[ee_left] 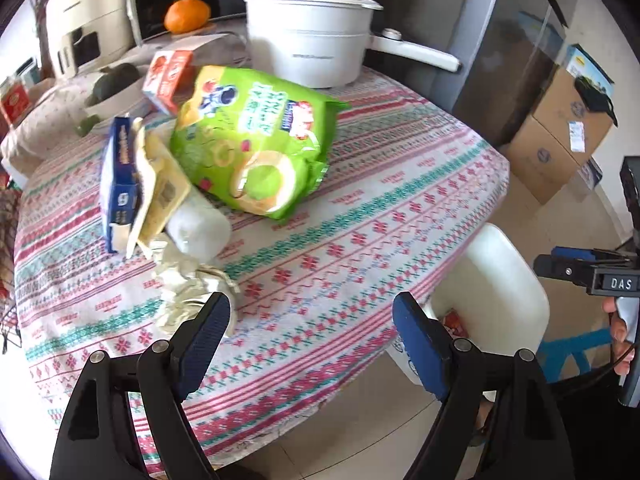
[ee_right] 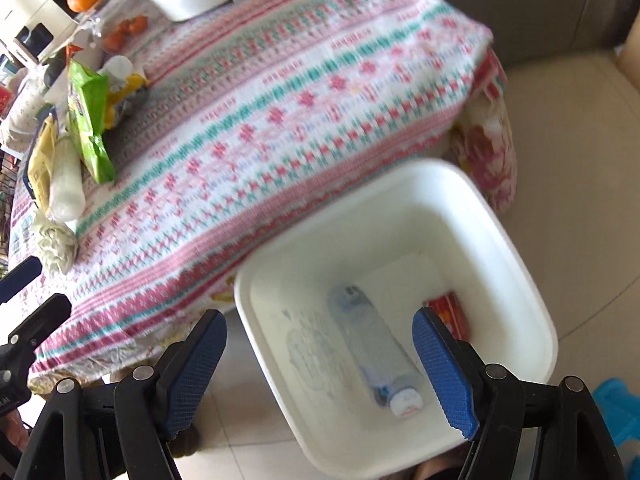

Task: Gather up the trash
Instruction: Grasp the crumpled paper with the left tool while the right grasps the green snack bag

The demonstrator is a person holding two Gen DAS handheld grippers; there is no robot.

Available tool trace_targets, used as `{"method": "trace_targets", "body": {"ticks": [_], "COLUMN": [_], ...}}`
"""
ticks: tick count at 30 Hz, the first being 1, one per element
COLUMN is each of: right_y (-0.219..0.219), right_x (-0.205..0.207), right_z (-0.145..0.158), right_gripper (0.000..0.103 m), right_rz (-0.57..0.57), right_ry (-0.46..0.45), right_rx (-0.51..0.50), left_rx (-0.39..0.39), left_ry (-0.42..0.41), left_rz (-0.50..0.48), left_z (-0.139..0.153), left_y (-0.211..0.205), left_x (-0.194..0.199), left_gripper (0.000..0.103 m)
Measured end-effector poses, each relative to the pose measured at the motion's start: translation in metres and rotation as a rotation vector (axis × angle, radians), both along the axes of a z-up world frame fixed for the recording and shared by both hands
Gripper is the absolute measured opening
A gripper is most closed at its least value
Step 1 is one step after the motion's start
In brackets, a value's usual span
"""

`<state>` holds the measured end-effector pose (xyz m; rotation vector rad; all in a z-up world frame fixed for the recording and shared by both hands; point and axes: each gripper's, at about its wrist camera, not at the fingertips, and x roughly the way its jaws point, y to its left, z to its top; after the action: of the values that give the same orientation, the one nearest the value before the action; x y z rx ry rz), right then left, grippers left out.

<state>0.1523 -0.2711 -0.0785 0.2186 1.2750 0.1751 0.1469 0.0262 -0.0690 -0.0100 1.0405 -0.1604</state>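
My left gripper (ee_left: 312, 316) is open and empty above the patterned tablecloth (ee_left: 360, 216), its left finger beside a crumpled pale wrapper (ee_left: 188, 284). Behind it lie a white plastic bottle (ee_left: 200, 224), a blue box (ee_left: 118, 176) with torn yellow card, a green snack bag (ee_left: 256, 136) and a red carton (ee_left: 166, 78). My right gripper (ee_right: 320, 344) is open and empty over a white bin (ee_right: 492, 236) beside the table. In the bin lie a clear plastic bottle (ee_right: 372, 340) and a red packet (ee_right: 450, 312).
A white pot (ee_left: 308, 36) with a handle, an orange (ee_left: 187, 14) and a white appliance (ee_left: 86, 20) stand at the back of the table. Cardboard boxes (ee_left: 560, 136) sit on the floor to the right. The bin (ee_left: 492, 280) stands at the table's right edge.
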Motion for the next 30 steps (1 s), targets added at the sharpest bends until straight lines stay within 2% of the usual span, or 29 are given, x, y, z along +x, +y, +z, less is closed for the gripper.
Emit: {"method": "trace_targets", "body": {"ticks": [7,17,18,21,23,24,27,30], "right_y": [0.034,0.063,0.063,0.062,0.059,0.058,0.056,0.055], "right_x": [0.016,0.025,0.025,0.024,0.025,0.025,0.026,0.027], "right_z": [0.012,0.01,0.009,0.005,0.004,0.004,0.003,0.002], "right_gripper": [0.084,0.085,0.085,0.085,0.085,0.085,0.085,0.085], "right_rz": [0.038,0.084,0.086,0.079,0.069,0.064,0.049,0.04], "right_ry": [-0.059,-0.073,-0.07,-0.062,-0.058,-0.057,-0.053,-0.054], "right_rx": [-0.044,-0.081,-0.083,-0.088,-0.091,-0.091,-0.091,-0.092], "left_rx": [-0.039,-0.12,-0.121,-0.143,-0.151,-0.145,-0.119,-0.106], "left_ry": [0.033,0.139,0.151,0.172,0.174,0.171,0.153,0.107], "left_rz": [0.155,0.195,0.199,0.2,0.209,0.21,0.194,0.162], "left_z": [-0.012,-0.056,-0.06,-0.066,-0.065,-0.064,-0.056,-0.04], "left_y": [0.062,0.081,0.08,0.078,0.076,0.075,0.069,0.064], "left_x": [0.018,0.043,0.045,0.047,0.047,0.047,0.041,0.031], "left_gripper": [0.086,0.084,0.08,0.058,0.053,0.047,0.042,0.04]}}
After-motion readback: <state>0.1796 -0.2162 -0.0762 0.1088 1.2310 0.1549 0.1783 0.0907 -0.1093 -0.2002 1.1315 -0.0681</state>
